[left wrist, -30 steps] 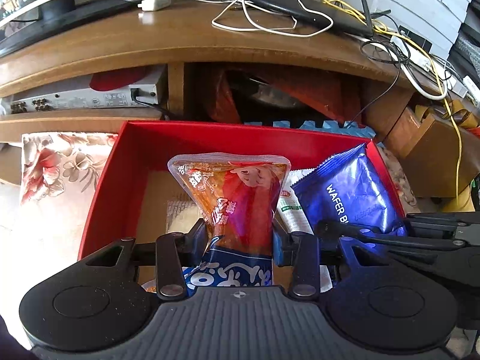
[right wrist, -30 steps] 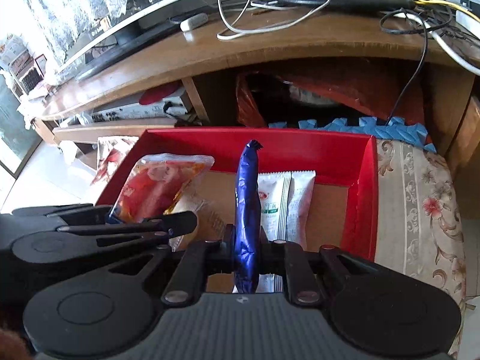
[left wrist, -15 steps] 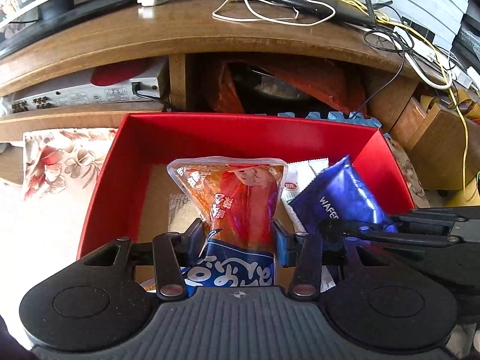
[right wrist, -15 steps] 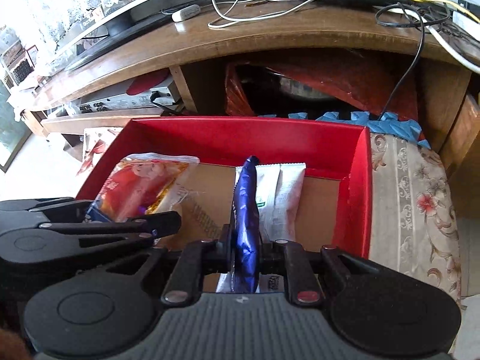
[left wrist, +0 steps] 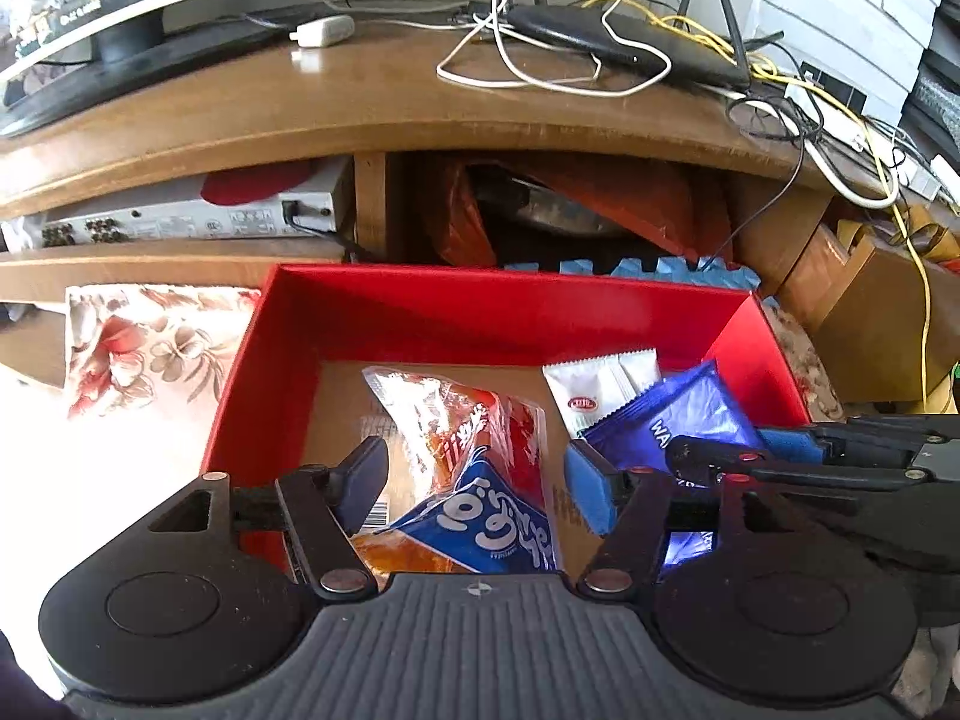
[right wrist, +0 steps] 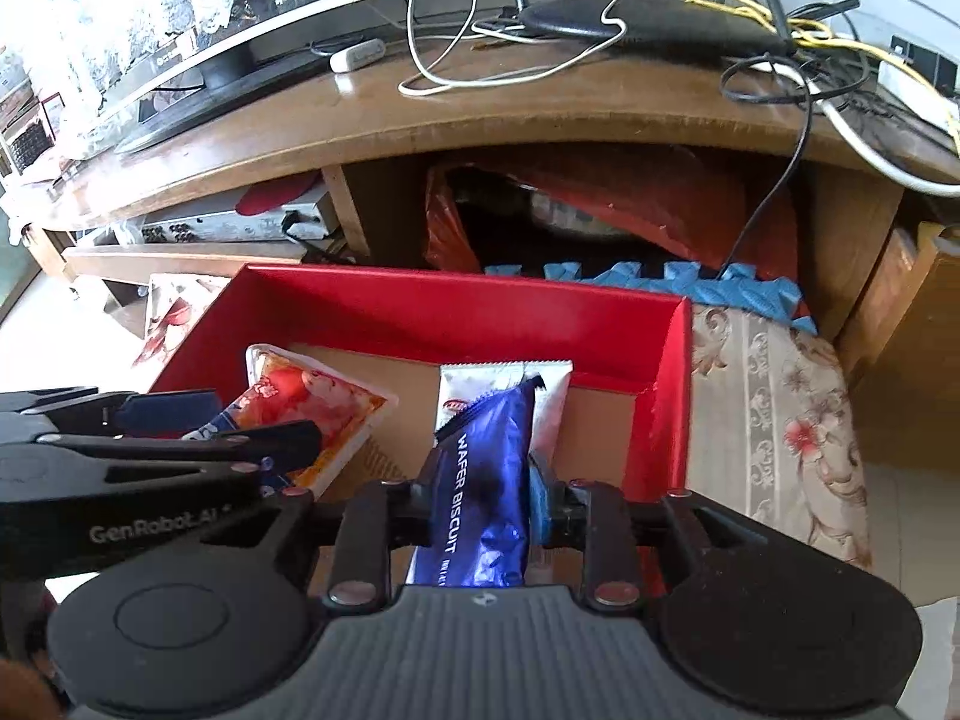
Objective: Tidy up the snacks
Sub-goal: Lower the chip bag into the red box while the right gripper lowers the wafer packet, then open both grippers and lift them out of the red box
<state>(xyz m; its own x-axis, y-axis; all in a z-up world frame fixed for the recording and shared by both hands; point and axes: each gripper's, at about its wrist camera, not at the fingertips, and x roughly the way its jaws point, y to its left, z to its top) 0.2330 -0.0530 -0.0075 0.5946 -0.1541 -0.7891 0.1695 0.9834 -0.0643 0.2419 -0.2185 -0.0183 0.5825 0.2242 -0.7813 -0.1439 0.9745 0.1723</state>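
Note:
A red box (left wrist: 498, 312) with a cardboard floor sits in front of me; it also shows in the right wrist view (right wrist: 456, 312). My left gripper (left wrist: 477, 483) is open, and the orange-and-blue snack bag (left wrist: 474, 474) lies loose between its jaws on the box floor. The same bag shows in the right wrist view (right wrist: 306, 402). My right gripper (right wrist: 480, 486) has parted a little, with the blue wafer biscuit pack (right wrist: 486, 480) lying flat between its pads, above a white packet (right wrist: 498, 378). The wafer pack (left wrist: 678, 420) and white packet (left wrist: 600, 390) also show in the left wrist view.
A wooden TV stand (left wrist: 360, 114) rises behind the box, with tangled cables (left wrist: 540, 60) and a router on top. A silver player (left wrist: 180, 216) and an orange bag (right wrist: 600, 204) sit in its shelves. Floral cloth (right wrist: 780, 420) lies to both sides.
Both grippers have dropped lower into the box. My left gripper has opened and the snack bag has fallen onto the floor. The wafer pack has turned from edge-on to flat as my right jaws parted.

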